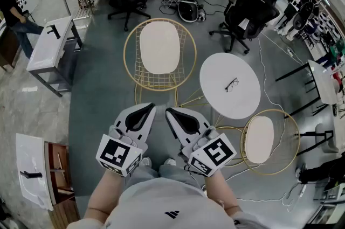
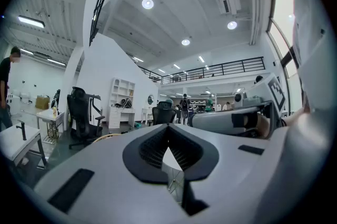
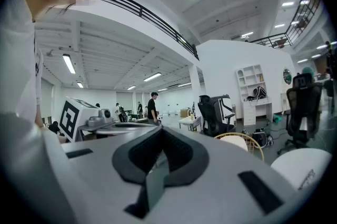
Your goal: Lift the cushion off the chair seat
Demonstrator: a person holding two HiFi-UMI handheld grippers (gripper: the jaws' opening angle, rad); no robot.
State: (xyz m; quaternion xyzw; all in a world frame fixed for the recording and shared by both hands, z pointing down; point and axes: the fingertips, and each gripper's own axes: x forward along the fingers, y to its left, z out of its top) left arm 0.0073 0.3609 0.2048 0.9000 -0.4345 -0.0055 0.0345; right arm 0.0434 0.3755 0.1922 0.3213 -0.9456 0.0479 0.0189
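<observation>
**A:** Cushion point(image 1: 159, 47) lifted yet? What are the grippers doing?

**B:** No, it's lying flat on the seat. Left gripper point(image 1: 144, 108) and right gripper point(image 1: 172, 112) both have their jaws closed w/ nothing between them. They're side by side, level, tips pointing ahead, held close to the person's waist. Looks like a ready pose to me, not a reach.

**A:** Where's that vs. the round white table point(image 1: 218, 69)?

**B:** Near-left of it, well apart from the seat. The gold wire chair point(image 1: 129, 61) sits just left of the table, and the cushion fills the middle of its seat, so prob. that's the target, straight ahead of the tips.

**A:** Anything else close by?

**B:** Glasses point(image 1: 232, 84) on the tabletop. On the table's near-right there's a second wire chair point(image 1: 288, 139) w/ a second cushion point(image 1: 260, 139), off to the person's side, so I'd guess it's not the one.

**A:** Next step?

**B:** Approach, open the jaws, and take an edge. The pad looks thin and soft, so it may sag if gripped on one side only.
</observation>
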